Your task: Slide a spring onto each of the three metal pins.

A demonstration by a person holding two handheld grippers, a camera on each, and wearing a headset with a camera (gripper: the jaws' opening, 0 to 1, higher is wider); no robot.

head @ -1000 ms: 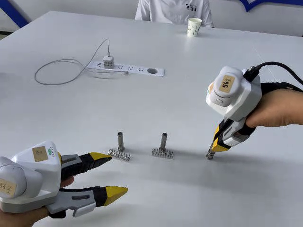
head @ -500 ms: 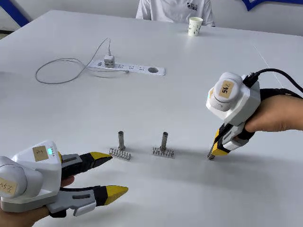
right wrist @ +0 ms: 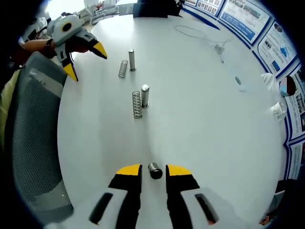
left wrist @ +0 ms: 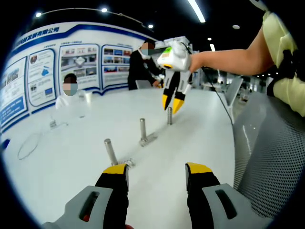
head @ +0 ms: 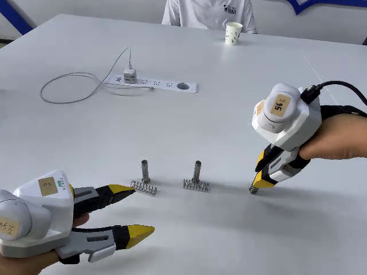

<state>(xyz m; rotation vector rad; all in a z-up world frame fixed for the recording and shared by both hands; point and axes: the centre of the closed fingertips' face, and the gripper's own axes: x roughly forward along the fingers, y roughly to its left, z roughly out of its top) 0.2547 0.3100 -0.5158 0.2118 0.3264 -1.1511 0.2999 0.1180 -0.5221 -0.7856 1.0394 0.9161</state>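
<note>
- As the right gripper [head: 262, 182] has sunk lower over the last second, the right spring [head: 253, 188], which stood tall under its tips, now shows as a short stub at the table. We judge it is sliding down over the right pin [right wrist: 155, 170].
- Its jaws stand close together, one on each side of the pin head in the right gripper view. We cannot tell whether they pinch the spring or merely straddle it.
- The left gripper [head: 135, 210] has stayed where it was, low at the near left. Its jaws are spread wide and empty, aimed toward the left pin [head: 145, 170].
- That pin and the middle pin [head: 197, 171] stand upright and bare. The left spring [head: 143, 187] and the middle spring [head: 196, 185] each lie flat just beside their pin's base, so we count one spring nearly on and two to go.
- The table [head: 229, 114] is white, smooth and bare around the pins.
- A power strip [head: 152, 83] with a looped cable [head: 74, 87] lies well beyond them.
- A cup [head: 232, 33] stands near the far edge, by a seated person in white [head: 209, 11].
- A mesh chair [right wrist: 33, 124] stands beside the table, and poster boards line the walls.
</note>
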